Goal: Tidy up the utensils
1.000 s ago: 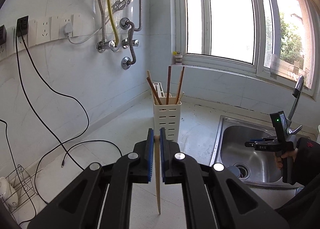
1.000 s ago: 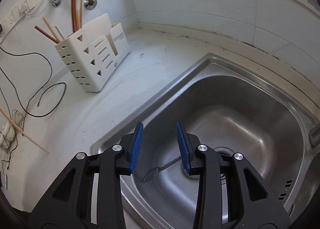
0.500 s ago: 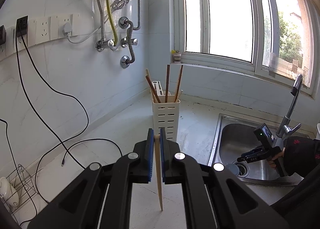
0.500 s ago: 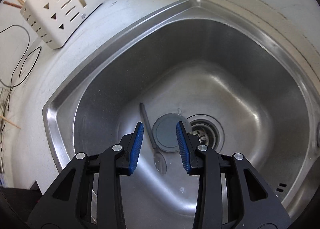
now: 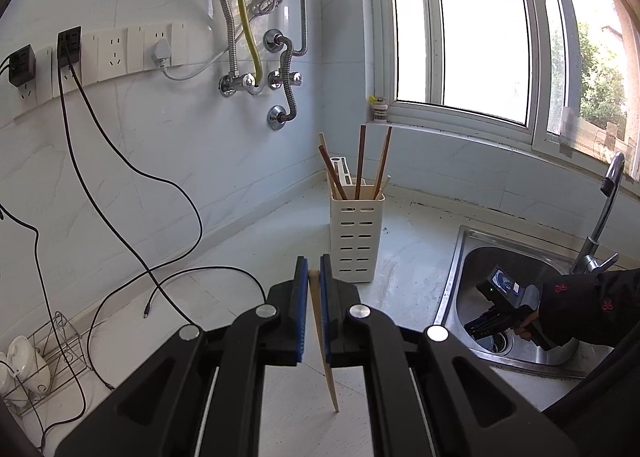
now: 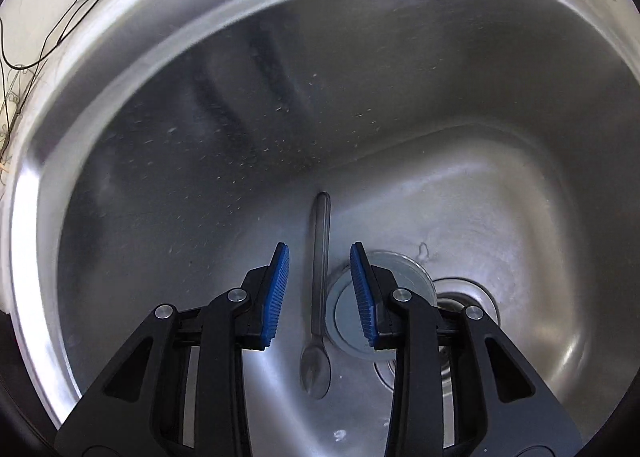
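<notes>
My left gripper (image 5: pixel 314 285) is shut on a pale wooden chopstick (image 5: pixel 322 341) that hangs down from its blue pads above the counter. Beyond it stands a white slotted utensil holder (image 5: pixel 357 235) with several chopsticks upright in it. Low inside the steel sink (image 6: pixel 168 105), my right gripper (image 6: pixel 319 257) points down over a metal spoon (image 6: pixel 318 297). The spoon's handle lies between the blue pads (image 6: pixel 276 293), untouched, and the jaws are closing. In the left wrist view the right gripper (image 5: pixel 486 327) shows down in the sink, held by a hand in a dark sleeve.
A round drain plug (image 6: pixel 384 293) lies against the spoon, beside the open drain (image 6: pixel 464 297). A faucet (image 5: pixel 606 213) rises behind the sink (image 5: pixel 516 253). Black cables (image 5: pixel 176 277) trail over the counter on the left, near a wire rack (image 5: pixel 44 361) with small white cups.
The right gripper has dropped from above the sink's edge down into the basin and lined up over the spoon, its jaws narrowing slightly. The left gripper keeps still with its chopstick.
</notes>
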A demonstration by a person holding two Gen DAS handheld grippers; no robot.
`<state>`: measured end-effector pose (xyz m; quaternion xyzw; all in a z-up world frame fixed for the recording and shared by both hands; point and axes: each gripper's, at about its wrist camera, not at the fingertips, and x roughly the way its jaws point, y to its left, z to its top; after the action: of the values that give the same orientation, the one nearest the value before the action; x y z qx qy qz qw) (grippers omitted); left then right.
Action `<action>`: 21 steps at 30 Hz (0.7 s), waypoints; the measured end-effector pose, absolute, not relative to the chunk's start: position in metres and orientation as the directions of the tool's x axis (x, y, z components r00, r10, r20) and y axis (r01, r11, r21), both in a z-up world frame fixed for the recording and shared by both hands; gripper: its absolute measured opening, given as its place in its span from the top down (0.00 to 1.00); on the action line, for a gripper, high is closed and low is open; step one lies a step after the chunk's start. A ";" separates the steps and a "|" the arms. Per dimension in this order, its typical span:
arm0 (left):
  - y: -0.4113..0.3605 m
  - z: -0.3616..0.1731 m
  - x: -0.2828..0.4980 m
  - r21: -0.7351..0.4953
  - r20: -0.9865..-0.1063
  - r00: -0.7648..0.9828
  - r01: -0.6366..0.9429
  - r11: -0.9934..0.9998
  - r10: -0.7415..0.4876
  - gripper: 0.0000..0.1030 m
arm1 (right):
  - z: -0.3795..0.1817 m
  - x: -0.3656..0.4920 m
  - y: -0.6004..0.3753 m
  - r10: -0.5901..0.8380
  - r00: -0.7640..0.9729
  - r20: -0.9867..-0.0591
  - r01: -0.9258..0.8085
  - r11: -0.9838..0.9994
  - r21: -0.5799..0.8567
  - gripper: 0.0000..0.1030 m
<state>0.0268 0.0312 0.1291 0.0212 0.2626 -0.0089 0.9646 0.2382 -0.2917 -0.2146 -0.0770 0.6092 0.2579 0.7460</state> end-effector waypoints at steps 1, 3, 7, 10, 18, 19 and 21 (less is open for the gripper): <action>0.031 0.129 0.026 0.038 -0.509 0.861 0.021 0.999 0.001 0.94 | -0.219 0.241 -0.291 0.295 0.118 -0.948 -0.471 0.857 0.208 0.74; 0.030 0.130 0.025 0.043 -0.512 0.859 0.007 0.999 0.016 0.94 | -0.227 0.247 -0.293 0.317 0.104 -0.943 -0.440 0.865 0.242 0.78; 0.026 0.131 0.023 0.058 -0.514 0.857 -0.005 0.998 0.034 0.94 | -0.240 0.254 -0.293 0.349 0.069 -0.934 -0.410 0.864 0.293 0.80; 0.025 0.131 0.022 0.065 -0.517 0.855 -0.012 0.998 0.044 0.94 | -0.247 0.258 -0.291 0.360 0.053 -0.931 -0.394 0.864 0.312 0.81; 0.027 0.132 0.022 0.060 -0.515 0.855 -0.026 0.998 0.053 0.94 | -0.259 0.272 -0.307 0.394 0.046 -0.918 -0.319 0.877 0.361 0.96; 0.027 0.132 0.022 0.058 -0.513 0.857 -0.025 0.998 0.051 0.94 | -0.257 0.273 -0.312 0.399 0.054 -0.915 -0.313 0.877 0.364 0.96; 0.029 0.131 0.022 0.055 -0.511 0.858 -0.027 0.998 0.052 0.94 | -0.250 0.270 -0.320 0.411 0.074 -0.909 -0.301 0.878 0.372 0.96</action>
<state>0.0225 0.0288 0.1308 0.0231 0.2658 0.0204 0.9635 0.2696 -0.3198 -0.2497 0.0431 0.6356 0.2434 0.7314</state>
